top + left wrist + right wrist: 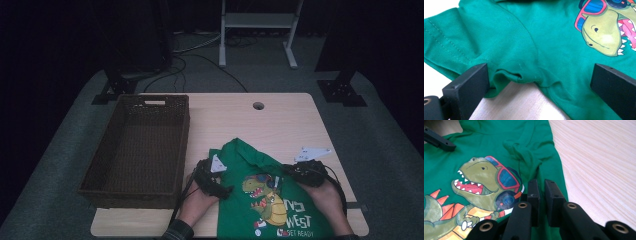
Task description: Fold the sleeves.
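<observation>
On your bench (280, 117), the T-shirt (250, 162) lies at the near edge, right of the basket (135, 150); your left gripper (212, 181) and right gripper (300, 172) flank it.

My green shirt (270, 200) runs off the near edge of the high view, its white lettering (299, 222) cut short; whether my right gripper (541, 185) pinches cloth I cannot tell; in the left gripper view the dinosaur print (609, 30) is cropped at the right.
</observation>
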### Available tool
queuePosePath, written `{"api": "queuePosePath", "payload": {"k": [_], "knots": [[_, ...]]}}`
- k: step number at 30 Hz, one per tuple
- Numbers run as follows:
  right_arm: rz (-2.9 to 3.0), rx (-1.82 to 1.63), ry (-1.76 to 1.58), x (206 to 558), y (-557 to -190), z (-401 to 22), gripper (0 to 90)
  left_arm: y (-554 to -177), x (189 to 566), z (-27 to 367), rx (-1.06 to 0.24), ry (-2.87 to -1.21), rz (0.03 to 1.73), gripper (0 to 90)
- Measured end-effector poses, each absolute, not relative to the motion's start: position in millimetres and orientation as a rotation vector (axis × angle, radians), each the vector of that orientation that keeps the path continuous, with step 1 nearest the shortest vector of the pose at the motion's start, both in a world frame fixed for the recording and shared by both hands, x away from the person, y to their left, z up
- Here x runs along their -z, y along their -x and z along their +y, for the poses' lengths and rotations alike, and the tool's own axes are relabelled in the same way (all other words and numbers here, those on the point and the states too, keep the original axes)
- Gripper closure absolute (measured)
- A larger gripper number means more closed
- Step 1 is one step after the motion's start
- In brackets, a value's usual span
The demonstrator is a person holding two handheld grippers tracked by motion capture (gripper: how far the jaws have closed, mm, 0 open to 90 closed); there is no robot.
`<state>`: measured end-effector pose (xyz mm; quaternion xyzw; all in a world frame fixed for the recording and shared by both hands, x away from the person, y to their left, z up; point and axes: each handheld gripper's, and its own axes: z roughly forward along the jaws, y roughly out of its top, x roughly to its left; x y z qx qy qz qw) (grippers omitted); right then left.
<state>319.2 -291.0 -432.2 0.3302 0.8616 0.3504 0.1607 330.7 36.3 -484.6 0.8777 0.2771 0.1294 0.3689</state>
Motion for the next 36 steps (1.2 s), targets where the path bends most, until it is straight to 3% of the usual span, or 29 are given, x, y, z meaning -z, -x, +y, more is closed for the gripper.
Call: {"api": "queuePosePath", "payload": {"k": [36], "knots": [[2.424, -0.93, -0.974, 416.1, -346.7, -303.1, 83.7, -330.6, 484.7, 36.2, -0.333, -2.251, 0.713, 1.3]]}}
